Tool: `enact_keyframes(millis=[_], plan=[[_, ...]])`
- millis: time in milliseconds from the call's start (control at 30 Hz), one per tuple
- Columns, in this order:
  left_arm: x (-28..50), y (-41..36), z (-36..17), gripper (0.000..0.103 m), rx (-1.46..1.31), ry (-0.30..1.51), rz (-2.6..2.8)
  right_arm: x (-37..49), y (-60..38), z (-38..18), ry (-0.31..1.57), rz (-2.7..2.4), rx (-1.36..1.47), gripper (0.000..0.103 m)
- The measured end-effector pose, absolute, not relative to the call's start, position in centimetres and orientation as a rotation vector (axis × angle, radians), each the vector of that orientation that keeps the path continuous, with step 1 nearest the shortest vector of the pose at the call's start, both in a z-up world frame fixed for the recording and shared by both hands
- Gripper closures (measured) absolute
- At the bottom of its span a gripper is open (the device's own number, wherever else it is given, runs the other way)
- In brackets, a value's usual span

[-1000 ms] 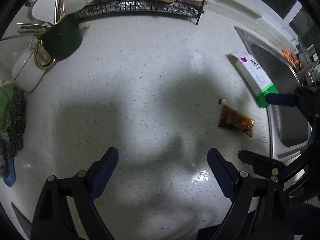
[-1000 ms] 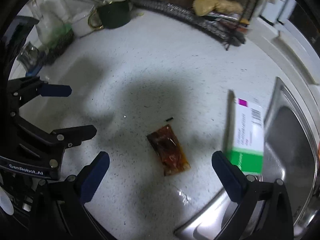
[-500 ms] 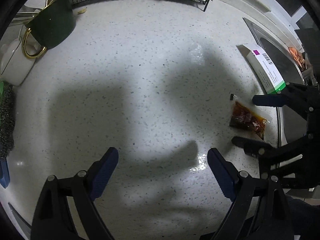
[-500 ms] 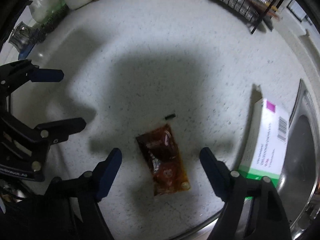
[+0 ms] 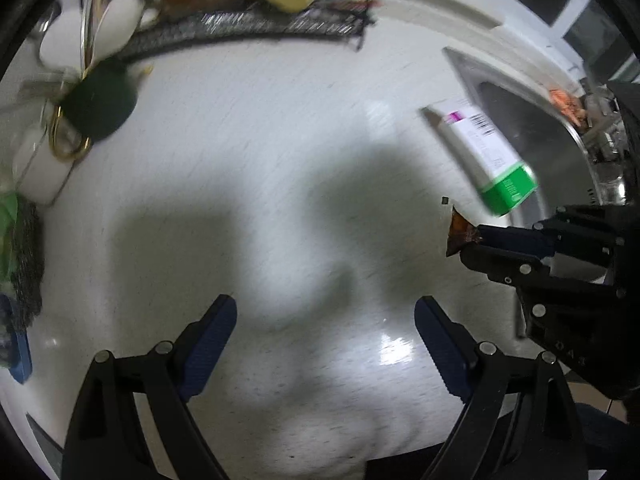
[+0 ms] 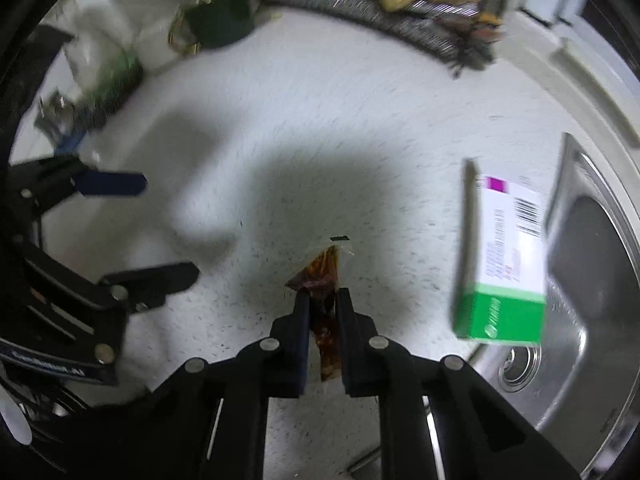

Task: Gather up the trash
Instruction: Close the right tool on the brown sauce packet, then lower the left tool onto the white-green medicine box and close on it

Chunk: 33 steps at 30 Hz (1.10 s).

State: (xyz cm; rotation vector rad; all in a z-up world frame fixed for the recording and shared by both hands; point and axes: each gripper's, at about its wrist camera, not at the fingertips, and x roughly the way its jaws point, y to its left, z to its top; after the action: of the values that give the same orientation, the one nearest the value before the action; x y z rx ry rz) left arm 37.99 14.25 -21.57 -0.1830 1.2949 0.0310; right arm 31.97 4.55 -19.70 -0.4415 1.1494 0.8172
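A brown sauce packet (image 6: 322, 272) is pinched edge-on in my right gripper (image 6: 323, 296), whose jaws are closing tight with the pads pressing it. Its crumpled end sticks out past the fingertips over the white speckled counter (image 6: 320, 140). In the left wrist view the same packet (image 5: 459, 232) pokes out of the right gripper (image 5: 476, 244) at the right edge. My left gripper (image 5: 326, 312) is open above bare counter with nothing between its fingers; it also shows at the left as the left gripper (image 6: 164, 230). A white, green and magenta carton (image 6: 508, 256) (image 5: 488, 152) lies beside the sink.
The steel sink (image 6: 592, 280) (image 5: 520, 120) borders the counter on the right. A wire rack (image 5: 240, 28) with food runs along the back. A dark green mug (image 5: 100, 104), a white cup and scrubbers crowd the left. A tiny black scrap (image 6: 339, 237) lies near the packet.
My right gripper came down around the flat sauce packet and shut on it, so the packet now stands folded between the pads. Both views have shifted and blurred; the left gripper stayed open.
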Motion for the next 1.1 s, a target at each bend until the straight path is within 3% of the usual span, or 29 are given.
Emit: enact_keyframes(millis=[433,1100], plan=[[47.1,7.3,-18.8,0.014,-0.194,1.246,-0.101,36.4,-5.5,-13.3,0.982,0.488,-0.194,0.092],[56.3,2.8,-26.5,0.014,-0.299,1.458,-0.112,43.7,-9.4,-17.5,1.143,0.336,-0.053,0.092]])
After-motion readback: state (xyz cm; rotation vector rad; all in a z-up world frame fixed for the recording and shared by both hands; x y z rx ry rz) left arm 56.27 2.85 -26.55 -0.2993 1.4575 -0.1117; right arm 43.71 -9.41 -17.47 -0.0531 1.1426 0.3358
